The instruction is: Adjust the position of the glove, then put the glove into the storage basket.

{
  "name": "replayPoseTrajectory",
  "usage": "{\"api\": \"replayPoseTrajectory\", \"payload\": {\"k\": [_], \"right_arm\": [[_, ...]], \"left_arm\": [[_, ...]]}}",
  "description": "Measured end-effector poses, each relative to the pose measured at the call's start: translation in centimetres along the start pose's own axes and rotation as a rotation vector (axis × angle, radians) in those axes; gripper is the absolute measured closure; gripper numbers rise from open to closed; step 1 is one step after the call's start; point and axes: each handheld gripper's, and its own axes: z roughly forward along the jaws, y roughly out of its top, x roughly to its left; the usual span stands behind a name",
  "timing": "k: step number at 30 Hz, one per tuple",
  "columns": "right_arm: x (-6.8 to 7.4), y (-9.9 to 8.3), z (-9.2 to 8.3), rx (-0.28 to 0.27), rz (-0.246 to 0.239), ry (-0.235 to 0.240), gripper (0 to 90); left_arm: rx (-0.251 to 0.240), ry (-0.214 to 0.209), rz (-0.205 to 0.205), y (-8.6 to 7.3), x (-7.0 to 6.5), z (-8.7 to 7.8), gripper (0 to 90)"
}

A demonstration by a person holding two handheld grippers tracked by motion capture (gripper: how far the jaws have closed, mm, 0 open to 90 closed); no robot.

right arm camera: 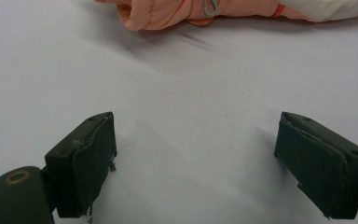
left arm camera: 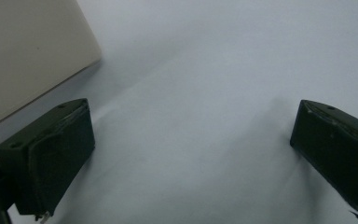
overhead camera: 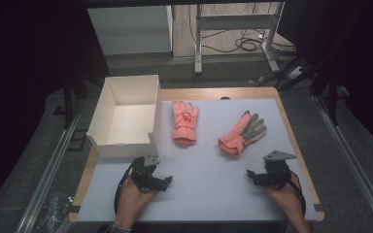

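Observation:
Two salmon-pink gloves lie on the white table cover. One glove (overhead camera: 184, 122) rests back side up beside the box; the other glove (overhead camera: 243, 133) lies palm up, showing grey fingers, right of centre, its cuff (right arm camera: 163, 13) at the top of the right gripper view. An open white box (overhead camera: 126, 116) stands at the left. My left gripper (overhead camera: 154, 182) sits low near the box's front corner (left arm camera: 32, 51), jaws wide apart over bare cover. My right gripper (overhead camera: 258, 177) stands open just short of the palm-up glove, nothing between its jaws.
The wooden table edge (overhead camera: 298, 145) frames the white cover (overhead camera: 209, 184). Beyond the table stand a metal frame (overhead camera: 233, 34) and floor cables (overhead camera: 250, 43). Dark curtains flank both sides. A rail (overhead camera: 48, 174) runs along the left of the table.

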Motion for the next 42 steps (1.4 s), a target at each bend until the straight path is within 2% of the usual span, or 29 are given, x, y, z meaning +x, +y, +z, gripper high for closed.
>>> {"api": "replayPoseTrajectory", "payload": {"k": [11,23,31,36,38,42], "right_arm": [[0.2,0.1,0.2,0.012,-0.002,0.006,7.8],[0.2,0.2,0.1,0.012,-0.002,0.008,8.3],[0.0,0.2,-0.1,0.01,-0.01,0.014,12.0],[-0.2,0.7,-0.4,0.006,0.022,0.027,14.2],[-0.4,1.2,-0.5,-0.005,0.051,0.037,14.3],[-0.8,1.9,-0.7,-0.013,0.055,0.033,15.2]], "left_arm": [[-0.008,-0.003,0.001,-0.1,0.1,0.0,0.0],[-0.01,-0.003,0.0,-0.1,0.1,0.0,0.0],[-0.01,-0.003,-0.001,-0.1,0.1,0.0,0.0],[-0.01,-0.003,-0.001,-0.1,0.1,0.0,0.0],[-0.01,-0.003,-0.001,-0.1,0.1,0.0,0.0],[-0.009,-0.003,-0.001,-0.1,0.1,0.0,0.0]]}}
